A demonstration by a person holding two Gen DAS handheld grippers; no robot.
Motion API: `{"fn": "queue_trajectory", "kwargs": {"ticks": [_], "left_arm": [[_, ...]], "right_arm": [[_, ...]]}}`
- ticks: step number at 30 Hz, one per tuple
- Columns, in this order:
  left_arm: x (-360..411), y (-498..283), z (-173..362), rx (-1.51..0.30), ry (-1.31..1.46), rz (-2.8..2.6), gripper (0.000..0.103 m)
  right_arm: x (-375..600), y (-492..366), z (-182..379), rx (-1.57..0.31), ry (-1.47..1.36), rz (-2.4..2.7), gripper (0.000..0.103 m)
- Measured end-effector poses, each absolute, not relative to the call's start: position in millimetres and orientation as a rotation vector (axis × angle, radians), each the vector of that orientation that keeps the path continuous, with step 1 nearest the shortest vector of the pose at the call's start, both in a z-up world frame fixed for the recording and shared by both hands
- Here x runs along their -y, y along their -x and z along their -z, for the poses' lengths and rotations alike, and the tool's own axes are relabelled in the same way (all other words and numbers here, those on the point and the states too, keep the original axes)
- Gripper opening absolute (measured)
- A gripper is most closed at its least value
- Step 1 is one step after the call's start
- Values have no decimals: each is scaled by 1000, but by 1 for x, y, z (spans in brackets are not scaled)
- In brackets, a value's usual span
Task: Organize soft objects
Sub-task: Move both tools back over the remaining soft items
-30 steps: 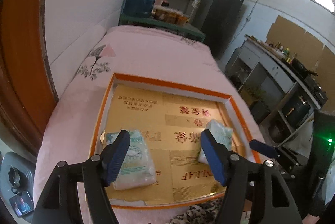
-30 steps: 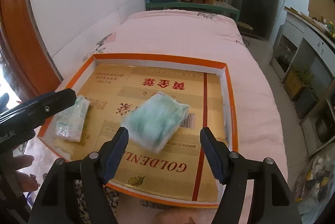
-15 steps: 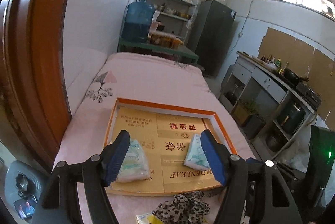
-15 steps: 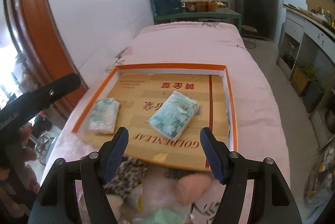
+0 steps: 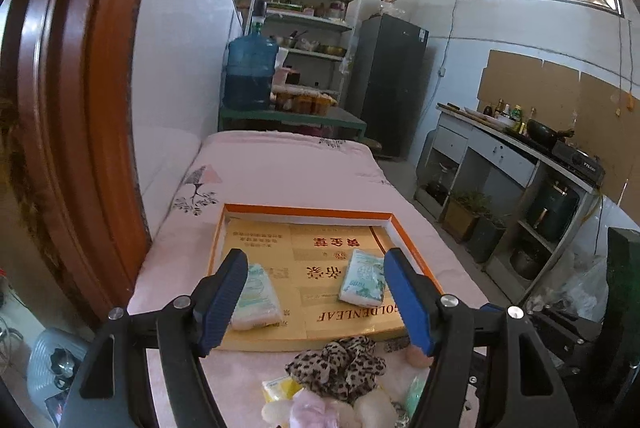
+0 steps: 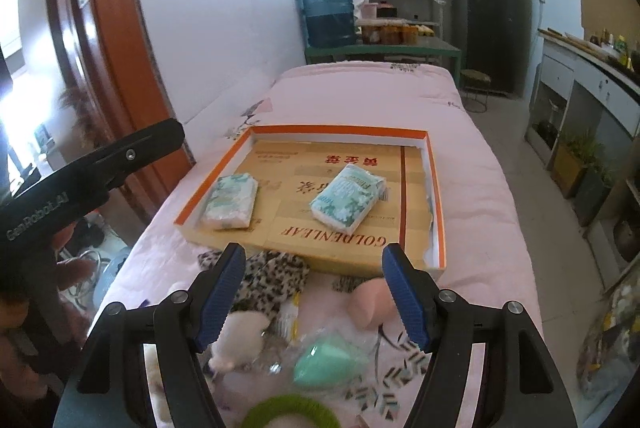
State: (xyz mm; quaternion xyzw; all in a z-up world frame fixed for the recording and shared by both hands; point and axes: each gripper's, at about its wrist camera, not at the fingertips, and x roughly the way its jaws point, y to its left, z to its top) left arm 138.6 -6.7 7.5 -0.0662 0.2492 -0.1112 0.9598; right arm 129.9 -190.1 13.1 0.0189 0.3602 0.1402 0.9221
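Two tissue packs lie in a shallow orange-rimmed cardboard tray (image 6: 439, 212): a pale one (image 6: 231, 201) at the left and a teal-patterned one (image 6: 348, 197) near the middle. The left wrist view shows the same pale pack (image 5: 256, 294) and teal pack (image 5: 363, 275). In front of the tray sits a pile of soft things: a leopard-print cloth (image 6: 269, 276), a pink sponge (image 6: 366, 302), a mint sponge (image 6: 324, 364), a white plush piece (image 6: 240, 340) and a green ring (image 6: 288, 412). My right gripper (image 6: 312, 294) is open above this pile. My left gripper (image 5: 316, 302) is open and holds nothing.
The tray rests on a long surface covered in pink cloth (image 6: 360, 96). A wooden door frame (image 6: 104, 28) stands at the left, and a water jug (image 6: 328, 12), shelves and a dark fridge (image 6: 484, 12) stand at the far end. A counter (image 5: 520, 148) runs along the right.
Both grippers have pulled back and risen from over the tray, so the tray looks smaller and the pile of soft things has come into view in front. Both jaws stay wide.
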Motion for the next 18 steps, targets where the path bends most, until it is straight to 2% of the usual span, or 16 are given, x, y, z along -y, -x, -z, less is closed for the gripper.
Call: {"fn": "queue_trajectory", "kwargs": {"ticks": [2, 18], "left_arm": [[4, -131, -7, -509, 140, 231, 79], [-4, -93, 8, -557, 124, 243, 79]], "right_arm": [[189, -121, -14, -733, -40, -291, 73], [199, -66, -6, -738, -105, -278, 73]]}}
